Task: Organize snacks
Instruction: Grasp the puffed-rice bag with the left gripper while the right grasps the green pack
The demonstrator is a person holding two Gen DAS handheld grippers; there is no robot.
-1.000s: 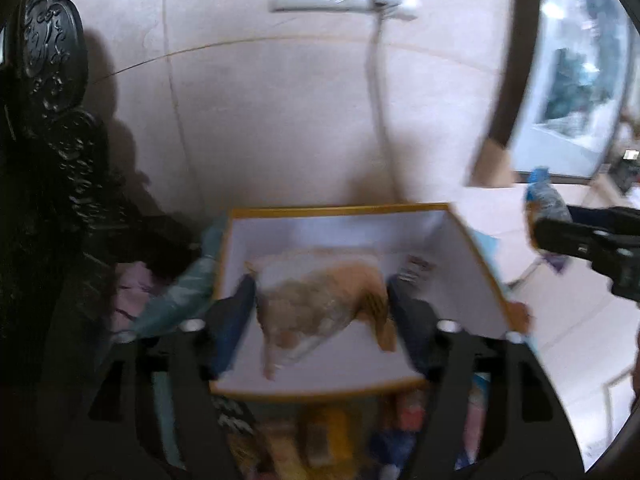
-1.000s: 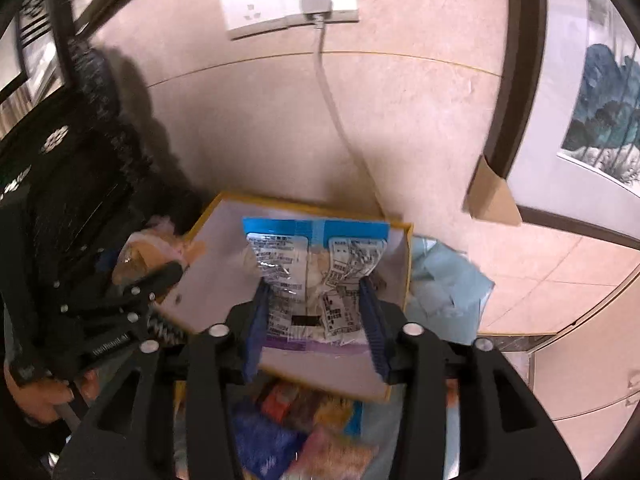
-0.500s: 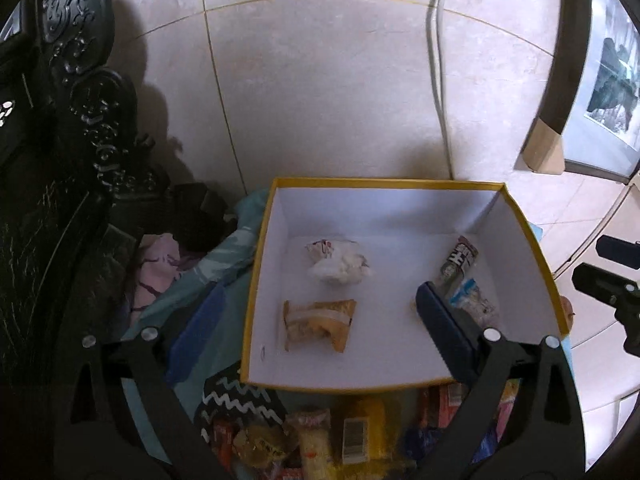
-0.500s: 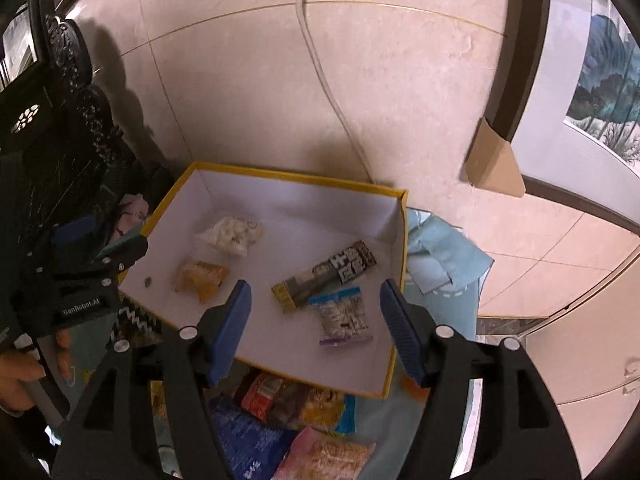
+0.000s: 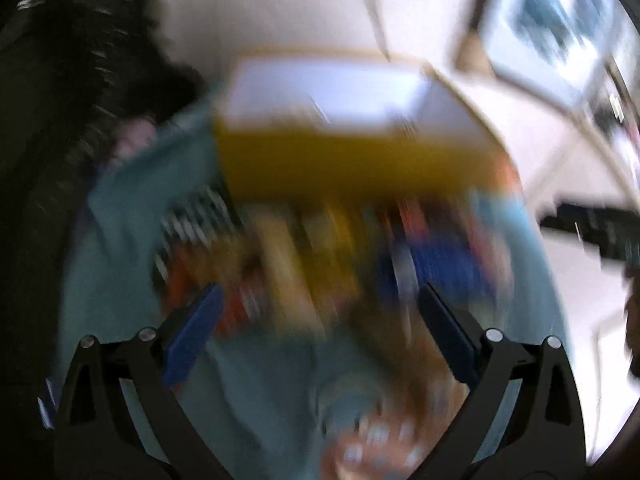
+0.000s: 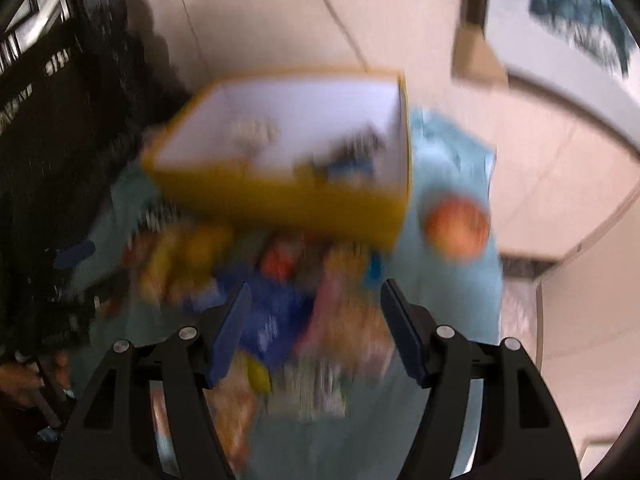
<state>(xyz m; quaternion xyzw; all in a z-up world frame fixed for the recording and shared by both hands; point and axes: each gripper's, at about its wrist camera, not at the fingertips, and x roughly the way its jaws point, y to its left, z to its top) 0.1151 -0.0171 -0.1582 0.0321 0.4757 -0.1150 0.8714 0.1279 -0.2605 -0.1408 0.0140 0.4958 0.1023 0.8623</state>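
Note:
Both views are motion-blurred. A yellow box with a white inside [image 5: 352, 160] [image 6: 288, 196] stands on a teal cloth, with several snack packets in it, seen in the right wrist view. A heap of loose snack packets [image 5: 320, 252] [image 6: 280, 292] lies on the cloth in front of the box. My left gripper [image 5: 316, 312] is open and empty above the near side of the heap. My right gripper [image 6: 316, 312] is open and empty above a blue packet [image 6: 272, 312] and a pink packet [image 6: 340, 312].
An orange round thing [image 6: 456, 228] lies on the teal cloth [image 6: 452, 152] right of the box. Dark carved furniture [image 6: 60, 120] stands at the left. A tiled wall with a cable is behind the box. The right gripper's body shows at the left wrist view's right edge [image 5: 592, 228].
Both grippers dropped their packets into the box, opened, then pulled back and down from over the box to over the loose heap in front of it.

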